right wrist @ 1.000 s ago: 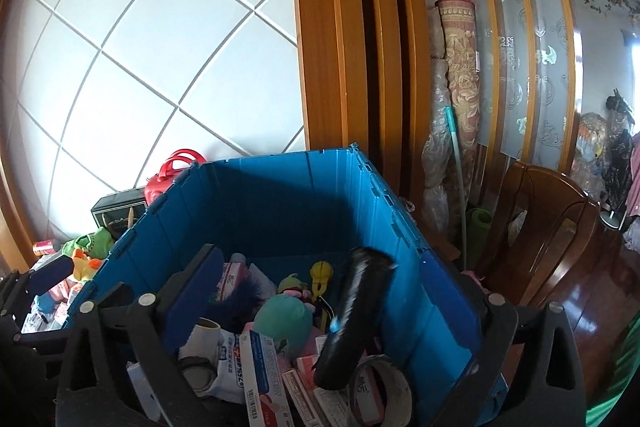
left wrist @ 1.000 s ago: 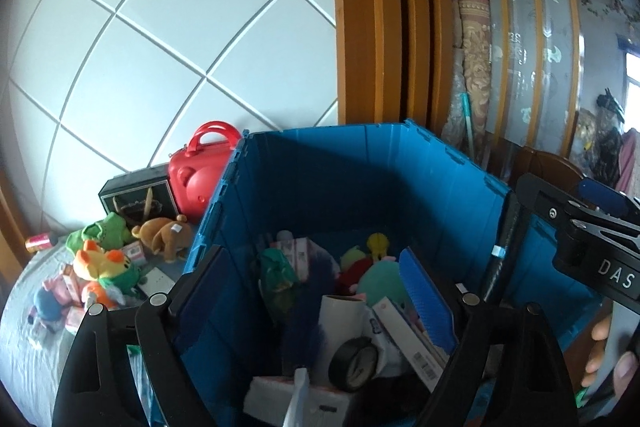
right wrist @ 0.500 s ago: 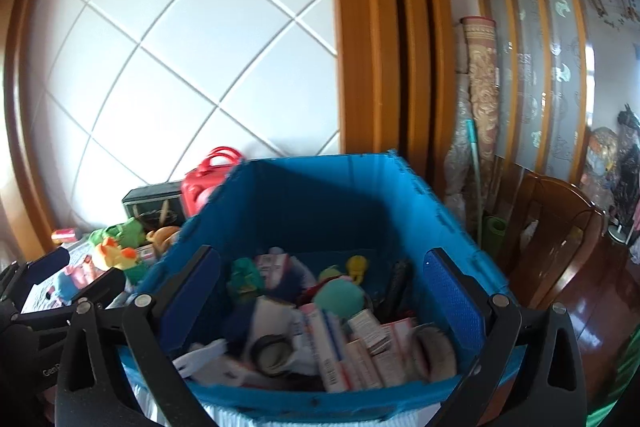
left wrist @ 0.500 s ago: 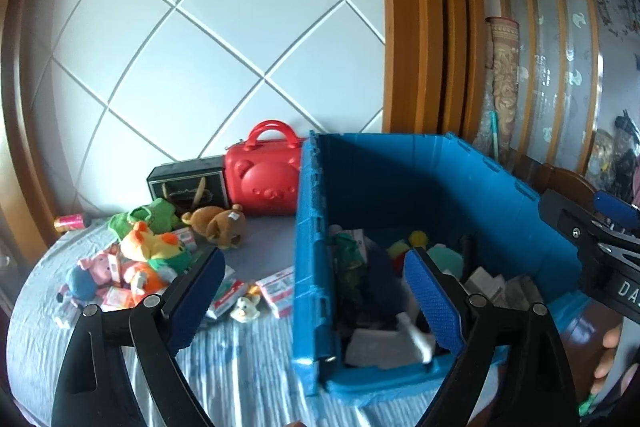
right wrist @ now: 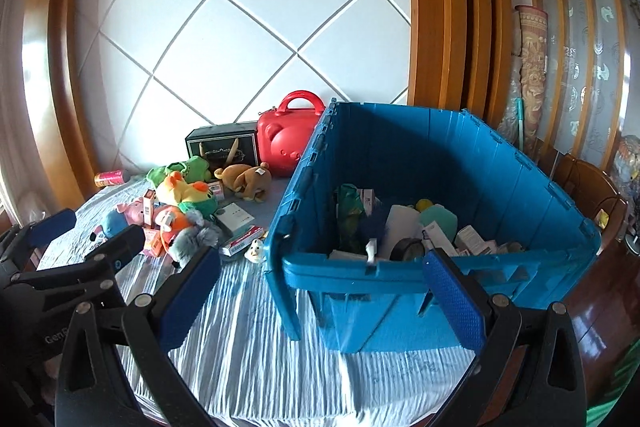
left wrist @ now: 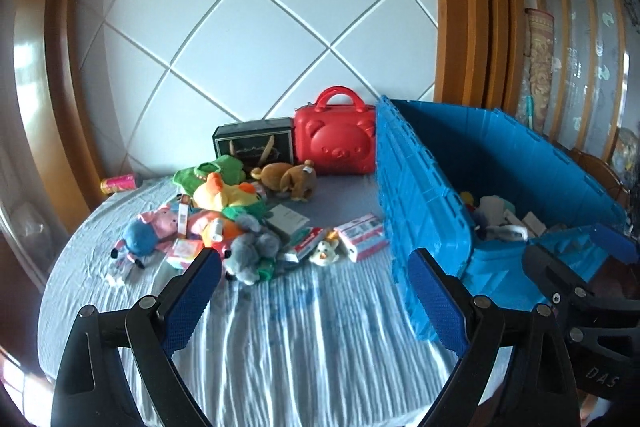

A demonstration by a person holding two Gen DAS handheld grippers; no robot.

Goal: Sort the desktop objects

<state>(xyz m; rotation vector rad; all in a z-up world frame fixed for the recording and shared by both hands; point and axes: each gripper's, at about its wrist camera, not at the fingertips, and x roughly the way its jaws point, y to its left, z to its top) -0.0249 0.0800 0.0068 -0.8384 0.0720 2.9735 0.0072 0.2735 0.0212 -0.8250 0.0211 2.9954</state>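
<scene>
A big blue crate (right wrist: pixel 424 155) stands on the right of the cloth-covered table (left wrist: pixel 300 339) and holds boxes, tape and soft toys; it also shows in the left wrist view (left wrist: pixel 416 207). A heap of plush toys (left wrist: pixel 224 203) and small boxes (left wrist: pixel 362 237) lies left of it. My left gripper (left wrist: pixel 316 299) is open and empty above the table in front of the heap. My right gripper (right wrist: pixel 320 299) is open and empty in front of the crate's near wall.
A red bear-face case (left wrist: pixel 336 137) and a black box (left wrist: pixel 252 145) stand against the tiled wall. A pink can (left wrist: pixel 119 183) lies at the table's far left edge. A wooden chair (right wrist: pixel 588 187) stands right of the crate.
Both grippers have pulled back and up from over the crate. The right gripper has let a black cylinder drop into the crate. The left view has swung left toward the toy heap.
</scene>
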